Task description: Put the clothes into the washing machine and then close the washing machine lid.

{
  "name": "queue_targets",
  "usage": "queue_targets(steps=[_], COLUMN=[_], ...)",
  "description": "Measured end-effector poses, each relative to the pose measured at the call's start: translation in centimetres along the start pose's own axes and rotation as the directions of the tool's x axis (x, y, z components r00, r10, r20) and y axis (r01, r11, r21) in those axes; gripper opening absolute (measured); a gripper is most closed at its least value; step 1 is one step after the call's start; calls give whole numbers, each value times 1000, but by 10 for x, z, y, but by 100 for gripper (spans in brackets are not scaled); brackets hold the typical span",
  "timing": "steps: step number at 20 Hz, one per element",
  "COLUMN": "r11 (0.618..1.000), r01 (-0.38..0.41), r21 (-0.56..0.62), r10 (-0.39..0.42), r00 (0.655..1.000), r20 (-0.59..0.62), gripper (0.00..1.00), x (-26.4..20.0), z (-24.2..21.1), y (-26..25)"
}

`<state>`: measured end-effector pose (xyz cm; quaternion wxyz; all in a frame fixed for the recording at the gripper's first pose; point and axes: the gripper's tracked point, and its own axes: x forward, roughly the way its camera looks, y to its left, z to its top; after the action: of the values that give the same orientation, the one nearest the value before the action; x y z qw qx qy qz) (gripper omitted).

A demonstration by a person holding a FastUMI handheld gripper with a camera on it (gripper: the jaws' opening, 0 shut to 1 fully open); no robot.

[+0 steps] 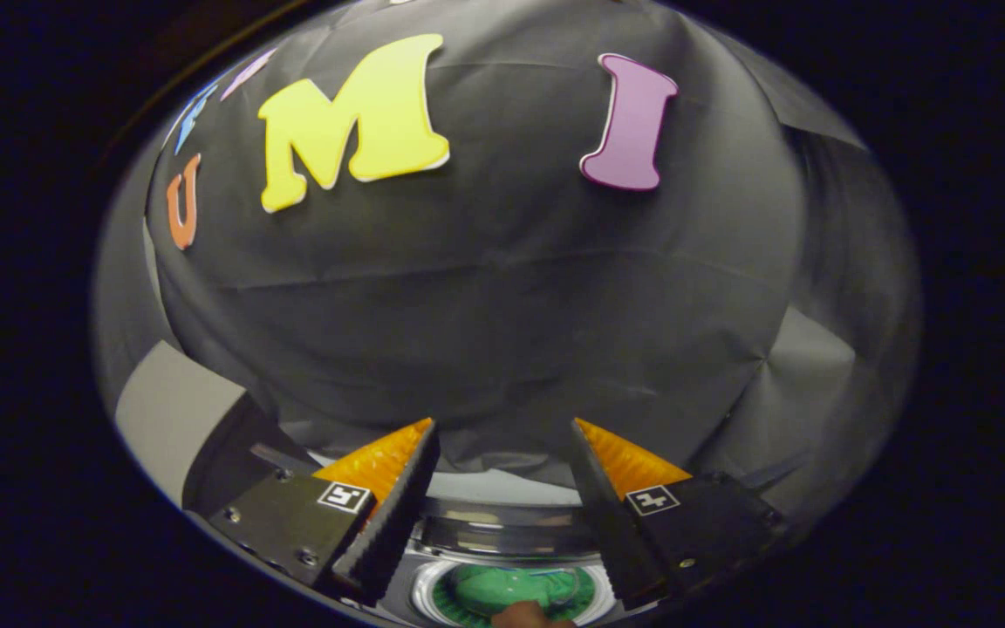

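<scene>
The gripper (502,436) is pointing at the black cloth wall (485,305), which is taking up the middle and upper part of the frame; its fingers (398,497) are standing wide apart with a clear gap between them and are gripping nothing; low in the frame, between and below the fingers, the washing machine (502,515) is showing its round opening, and green clothes (502,586) are lying inside the drum, ringed by a pale rim; a small brownish shape is sitting at the very bottom edge just in front of the clothes, too cropped to identify; a grey panel (175,410) is leaning at the lower left, beside the left finger.
</scene>
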<state>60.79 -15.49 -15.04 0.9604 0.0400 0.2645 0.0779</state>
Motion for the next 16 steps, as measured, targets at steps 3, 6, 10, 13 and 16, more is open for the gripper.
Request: queue_targets(steps=[3,6,10,13,16], r11=[1000,999,999,999,997], r01=[24,38,38,50,71], r21=[-10,-11,-17,-13,-11], r10=[-24,-38,-37,-50,-71], r00=[1000,999,998,998,997], r20=[4,26,47,27,23], gripper=[93,94,94,94,94], x=[-1,-9,-38,-52,-64], z=[-1,-2,-19,-31,-42], y=[1,2,6,6,6])
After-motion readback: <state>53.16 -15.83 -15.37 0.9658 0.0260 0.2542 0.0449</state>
